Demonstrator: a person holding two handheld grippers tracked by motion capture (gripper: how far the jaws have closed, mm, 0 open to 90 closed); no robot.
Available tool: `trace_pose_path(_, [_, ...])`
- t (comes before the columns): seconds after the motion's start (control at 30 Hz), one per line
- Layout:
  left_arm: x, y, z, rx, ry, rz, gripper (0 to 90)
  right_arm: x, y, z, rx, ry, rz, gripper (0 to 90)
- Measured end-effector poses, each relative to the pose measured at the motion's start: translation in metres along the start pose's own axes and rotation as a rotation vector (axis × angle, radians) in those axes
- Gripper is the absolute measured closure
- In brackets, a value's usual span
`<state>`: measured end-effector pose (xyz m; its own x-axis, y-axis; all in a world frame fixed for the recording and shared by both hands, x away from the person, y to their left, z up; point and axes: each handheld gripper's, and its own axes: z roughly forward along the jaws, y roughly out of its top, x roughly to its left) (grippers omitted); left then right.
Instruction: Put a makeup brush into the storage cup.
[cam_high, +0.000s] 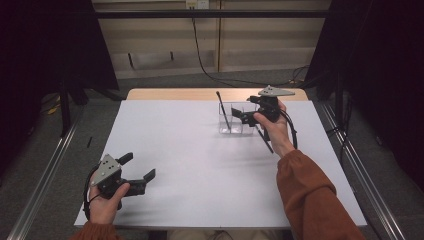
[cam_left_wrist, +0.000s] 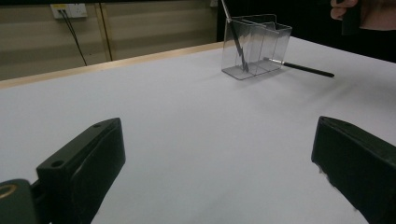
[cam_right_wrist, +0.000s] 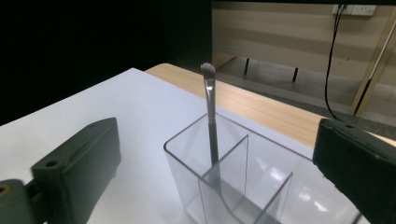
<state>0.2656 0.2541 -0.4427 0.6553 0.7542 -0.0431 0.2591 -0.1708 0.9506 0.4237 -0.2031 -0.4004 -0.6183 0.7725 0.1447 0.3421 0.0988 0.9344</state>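
At the table's one o'clock, the right gripper (cam_high: 248, 116) hangs released over the holder (cam_high: 231, 120). One brush (cam_high: 223, 111) stands inside; another (cam_high: 263, 139) lies beside it. At seven o'clock the left gripper (cam_high: 137, 167) rests released

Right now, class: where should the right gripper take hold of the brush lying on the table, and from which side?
Grip the brush mid-handle, coming straight down from above with open jaws across it. It lies flat beside the organizer, so only its top and sides are free.

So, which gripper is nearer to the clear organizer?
Right. The right gripper hovers right at the clear organizer, jaws open; the left gripper is far off at the table's near-left corner.
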Motion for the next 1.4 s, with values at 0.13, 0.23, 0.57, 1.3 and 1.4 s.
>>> trace_pose_path(0.13, [0.000, 0.000, 0.001, 0.004, 0.000, -0.005, 2.8, 0.000, -0.002, -0.009, -0.023, -0.026, 0.007, 1.4])
trace_pose_path(0.23, [-0.001, 0.001, 0.001, 0.005, -0.001, 0.002, 2.8, 0.000, -0.005, -0.016, -0.029, -0.033, -0.009, 0.9])
trace_pose_path(0.57, [0.000, 0.000, 0.001, 0.003, 0.004, -0.002, 2.8, 0.001, -0.012, -0.038, -0.054, -0.029, -0.025, 0.8])
trace_pose_path(1.3, [-0.005, 0.002, 0.000, 0.000, 0.011, 0.004, 2.8, 0.003, -0.037, -0.090, -0.056, -0.047, 0.003, 1.3])
trace_pose_path(1.4, [-0.006, 0.003, -0.001, -0.006, 0.008, 0.006, 2.8, 0.006, -0.040, -0.095, -0.053, -0.046, -0.006, 1.0])
